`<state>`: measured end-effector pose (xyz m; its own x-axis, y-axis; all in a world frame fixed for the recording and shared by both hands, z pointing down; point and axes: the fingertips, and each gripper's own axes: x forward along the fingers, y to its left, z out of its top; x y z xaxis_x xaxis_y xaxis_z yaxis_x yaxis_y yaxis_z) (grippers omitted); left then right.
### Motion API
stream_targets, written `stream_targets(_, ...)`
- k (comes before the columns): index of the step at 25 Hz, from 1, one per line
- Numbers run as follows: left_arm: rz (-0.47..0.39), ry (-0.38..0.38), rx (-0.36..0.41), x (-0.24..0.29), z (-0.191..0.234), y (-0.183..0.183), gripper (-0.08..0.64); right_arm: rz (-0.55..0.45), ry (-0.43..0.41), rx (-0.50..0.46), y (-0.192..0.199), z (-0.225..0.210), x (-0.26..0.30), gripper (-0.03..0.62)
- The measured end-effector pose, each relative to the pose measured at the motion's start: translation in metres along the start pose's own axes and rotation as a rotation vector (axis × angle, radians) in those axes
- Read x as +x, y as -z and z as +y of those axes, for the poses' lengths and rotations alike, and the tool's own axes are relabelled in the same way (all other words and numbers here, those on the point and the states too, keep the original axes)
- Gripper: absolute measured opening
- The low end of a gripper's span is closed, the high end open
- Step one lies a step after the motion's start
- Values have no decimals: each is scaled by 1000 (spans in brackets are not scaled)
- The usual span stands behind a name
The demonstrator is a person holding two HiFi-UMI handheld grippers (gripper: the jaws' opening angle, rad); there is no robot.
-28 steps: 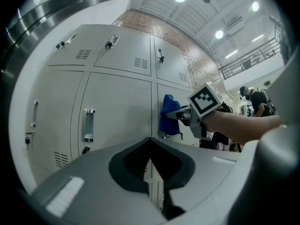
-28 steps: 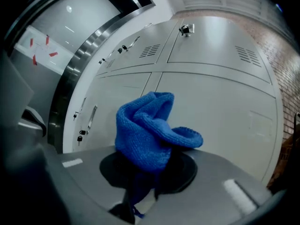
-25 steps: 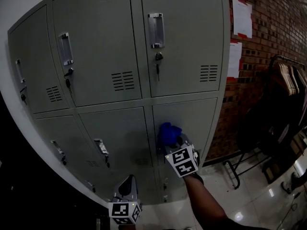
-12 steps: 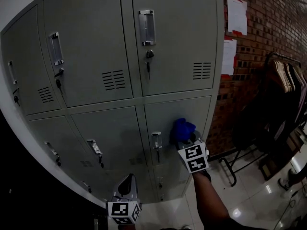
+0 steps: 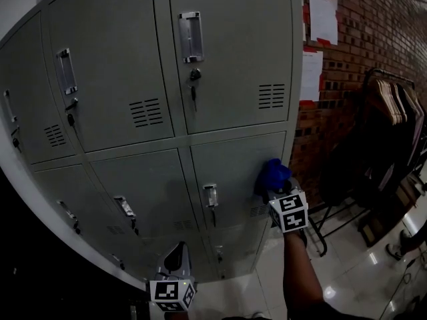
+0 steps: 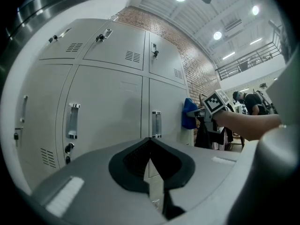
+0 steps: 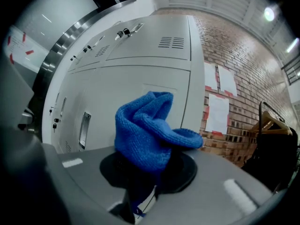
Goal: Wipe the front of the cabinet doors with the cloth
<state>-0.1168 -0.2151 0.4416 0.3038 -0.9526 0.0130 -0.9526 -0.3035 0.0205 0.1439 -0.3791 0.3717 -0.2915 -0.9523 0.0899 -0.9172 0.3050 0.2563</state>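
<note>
Head view: right claw (image 5: 269,191) squeezes blue cloth (image 5: 274,175) against lower door (image 5: 230,172); other doors (image 5: 110,79) seem unwiped; left claw (image 5: 177,257) closed, empty.

Changing room: grey metal lockers (image 5: 227,65), brick wall (image 5: 373,39), clothes rack (image 5: 393,105).

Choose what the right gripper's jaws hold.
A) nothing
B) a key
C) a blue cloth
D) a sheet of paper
C: in the right gripper view the right gripper is shut on the cloth, whose blue knit bunches up out of the jaws.
</note>
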Motion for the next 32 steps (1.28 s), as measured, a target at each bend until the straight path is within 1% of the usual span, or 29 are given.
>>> stream_targets(7, 5, 10, 6, 5, -6, 1, 18, 22, 60, -33, 11, -23, -5, 84)
stream_targets(12, 6, 9, 2, 5, -8, 0, 17, -4, 56, -42, 17, -18, -14, 86)
stream_targets(15, 10, 6, 5, 4, -5, 3, 17, 32, 57, -62, 35, -11, -15, 87)
stream_targets(19, 12, 8, 4, 3, -4, 5, 18, 112, 38, -72, 64, 2, -3, 89)
stream_targets(21, 16, 6, 2, 2, -3, 6, 18, 121, 34, -74, 70, 10, 3, 89)
stream_targets(28, 17, -10, 1, -6, 6, 6, 18, 108, -8, -85, 63, 42, 11, 91)
stream_targets(32, 17, -19, -4, -9, 11, 7, 18, 94, -44, -105, 51, 69, 15, 91)
